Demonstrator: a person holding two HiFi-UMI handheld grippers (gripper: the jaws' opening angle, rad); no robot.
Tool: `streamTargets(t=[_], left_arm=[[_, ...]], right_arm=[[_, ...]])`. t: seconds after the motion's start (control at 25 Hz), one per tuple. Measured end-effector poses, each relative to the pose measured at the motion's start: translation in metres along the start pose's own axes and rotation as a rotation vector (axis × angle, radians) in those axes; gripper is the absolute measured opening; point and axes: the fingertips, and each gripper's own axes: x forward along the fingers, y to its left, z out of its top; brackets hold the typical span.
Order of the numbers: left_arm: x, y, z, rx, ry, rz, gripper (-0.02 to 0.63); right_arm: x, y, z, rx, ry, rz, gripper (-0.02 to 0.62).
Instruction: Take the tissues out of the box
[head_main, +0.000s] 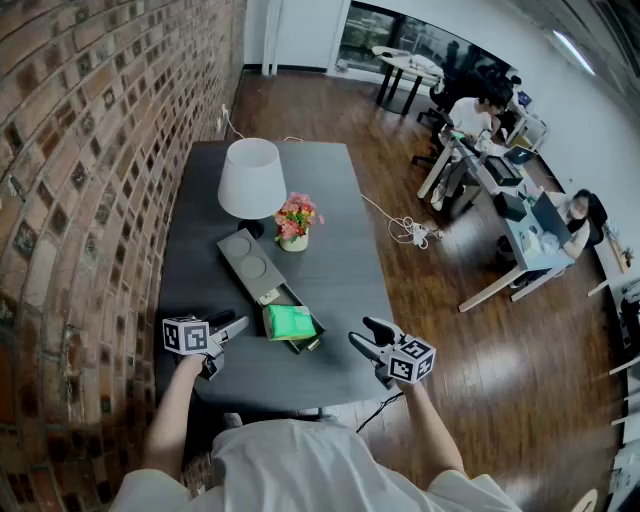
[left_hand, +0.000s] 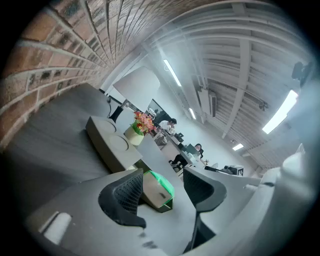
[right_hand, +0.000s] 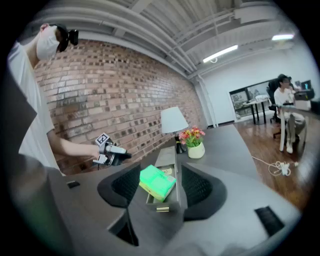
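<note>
A green tissue pack (head_main: 289, 321) lies in the pulled-out drawer (head_main: 305, 343) of a flat grey box (head_main: 247, 264) on the dark table (head_main: 340, 270). My left gripper (head_main: 230, 328) hovers just left of the drawer, shut and empty. My right gripper (head_main: 366, 337) hangs over the table's front right edge, also shut and empty. In the left gripper view the pack (left_hand: 161, 186) lies ahead beyond the jaws. In the right gripper view the pack (right_hand: 156, 182) sits tilted in the drawer (right_hand: 167, 199) ahead, with the left gripper (right_hand: 114, 152) beyond it.
A white lamp (head_main: 251, 178) and a small flower pot (head_main: 295, 222) stand behind the box. A brick wall (head_main: 90, 170) runs along the table's left side. People sit at desks (head_main: 500, 180) far right across the wooden floor.
</note>
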Motion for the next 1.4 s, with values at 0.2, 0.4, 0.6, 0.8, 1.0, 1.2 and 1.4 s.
streamTargets(t=[0.2,0.4,0.6,0.8,1.0,1.2,1.4], left_arm=[[-0.004,0.017,-0.001,0.152,0.035,0.089,0.265],[-0.022,0.021,0.001,0.161,-0.03,0.134,0.267],[-0.041,0.02,-0.001,0.195,-0.077,0.178,0.267],[-0.054,0.021,-0.007,0.209,-0.107,0.229,0.267],[-0.066,0.018,-0.009,0.244,-0.15,0.261,0.296],[-0.078,0.015,-0.011,0.266,-0.185,0.283,0.31],[-0.082,0.003,-0.012,0.293,-0.22,0.278,0.409]], right_arm=[[0.032,0.011,-0.001,-0.176,0.133,0.096,0.275],[0.066,0.027,-0.002,-0.298,0.217,0.225,0.277],[0.099,0.039,-0.02,-0.43,0.349,0.342,0.318],[0.129,0.047,-0.037,-0.525,0.459,0.42,0.483],[0.152,0.04,-0.059,-0.59,0.568,0.446,0.543],[0.174,0.04,-0.076,-0.645,0.625,0.473,0.543],[0.19,0.041,-0.089,-0.679,0.684,0.497,0.603]])
